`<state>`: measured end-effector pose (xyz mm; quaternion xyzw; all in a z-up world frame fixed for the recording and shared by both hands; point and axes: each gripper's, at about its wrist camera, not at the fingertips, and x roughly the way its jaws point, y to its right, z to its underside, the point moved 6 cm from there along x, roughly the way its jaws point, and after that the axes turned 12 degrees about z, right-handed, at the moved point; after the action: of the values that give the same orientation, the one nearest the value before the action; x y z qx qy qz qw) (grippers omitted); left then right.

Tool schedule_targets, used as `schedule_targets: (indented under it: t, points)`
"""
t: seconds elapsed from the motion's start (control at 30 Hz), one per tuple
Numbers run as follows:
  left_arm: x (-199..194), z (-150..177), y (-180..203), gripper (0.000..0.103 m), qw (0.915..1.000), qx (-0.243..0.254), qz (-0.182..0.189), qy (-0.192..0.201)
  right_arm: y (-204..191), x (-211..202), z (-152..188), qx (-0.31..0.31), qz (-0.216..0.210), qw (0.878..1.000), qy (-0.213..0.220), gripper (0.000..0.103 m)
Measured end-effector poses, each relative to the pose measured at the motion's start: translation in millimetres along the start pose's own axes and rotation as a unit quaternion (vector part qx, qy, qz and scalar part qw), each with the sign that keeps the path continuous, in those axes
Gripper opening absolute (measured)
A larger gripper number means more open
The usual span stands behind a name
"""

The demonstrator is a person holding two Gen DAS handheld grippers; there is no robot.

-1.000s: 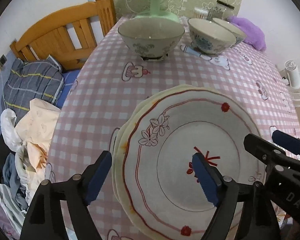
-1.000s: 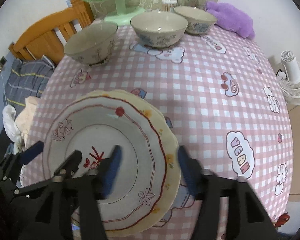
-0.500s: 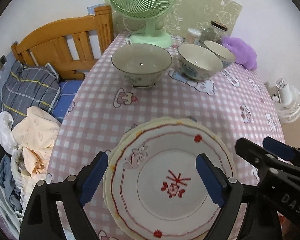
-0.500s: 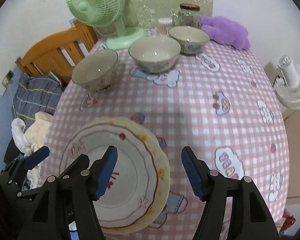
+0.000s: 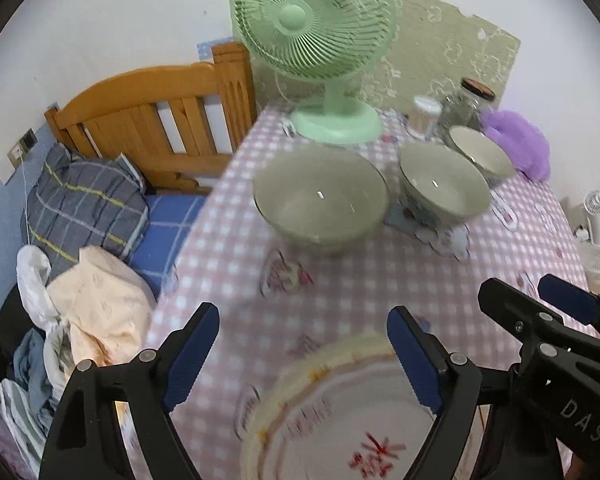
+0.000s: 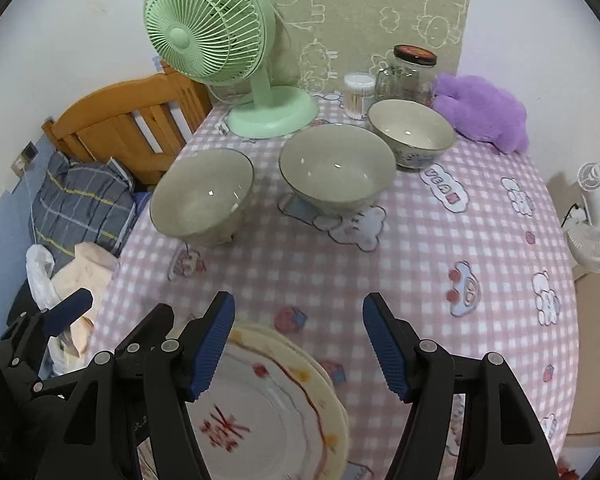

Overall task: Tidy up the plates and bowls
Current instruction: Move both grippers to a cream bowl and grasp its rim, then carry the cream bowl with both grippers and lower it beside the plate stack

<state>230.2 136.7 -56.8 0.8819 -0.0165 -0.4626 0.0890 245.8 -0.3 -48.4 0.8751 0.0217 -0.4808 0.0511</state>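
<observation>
surface (image 6: 440,264): pink checked cloth with cartoon prints.
stack of plates (image 6: 284,412): near edge of the surface, top plate white with red rim line and red centre mark; nothing touching it.
three bowls: left bowl (image 6: 202,196), middle bowl (image 6: 336,168), far bowl (image 6: 412,132), upright in a row toward the far side, apart from the stack.
left gripper (image 5: 300,356): above the stack, jaws wide, just closing a little, nothing between them.
right gripper (image 6: 298,348): jaws apart, empty.
green fan (image 6: 220,40), glass jar (image 6: 410,72), purple plush (image 6: 484,112): far edge.
</observation>
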Motion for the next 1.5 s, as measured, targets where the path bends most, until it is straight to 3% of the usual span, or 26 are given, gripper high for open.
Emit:
schedule_targets:
  t: [0.1, 0.4, 0.63, 0.83, 1.0, 1.17, 1.5]
  points:
    - [6.5, -17.8, -11.2, 0.083, 1.0, 0.003, -0.007, 0.005, -11.3, 6.3, -17.3, 0.008, -0.003, 1.0, 0.008, 0.07]
    - [45.8, -63.5, -40.6, 0.076, 0.9995, 0.021, 0.018, 0.016, -40.7, 40.6, -60.9, 0.065, -0.002, 0.998, 0.007, 0.07]
    - [92.7, -78.7, -53.0, 0.066, 0.999, 0.027, 0.034, -0.006, -57.9, 81.3, -78.2, 0.073, 0.026, 0.997, 0.008, 0.069]
    - [121.2, -78.0, -54.1, 0.055, 0.9978, 0.035, 0.051, -0.024, -71.1, 112.5, -83.7, 0.071, 0.025, 0.997, -0.004, 0.05]
    - [134.5, -78.2, -50.1, 0.036, 0.9969, 0.049, 0.042, -0.046, -79.7, 128.0, -86.4, 0.055, 0.025, 0.998, -0.014, 0.027]
    - [136.7, -81.3, -51.3, 0.033, 0.9967, 0.05, 0.037, -0.051, -80.6, 132.7, -89.0, 0.052, 0.045, 0.997, -0.02, 0.025]
    - [120.6, -76.7, -44.2, 0.033, 0.9957, 0.066, 0.036, -0.054, -78.5, 114.2, -82.7, 0.049, 0.046, 0.997, -0.024, 0.025]
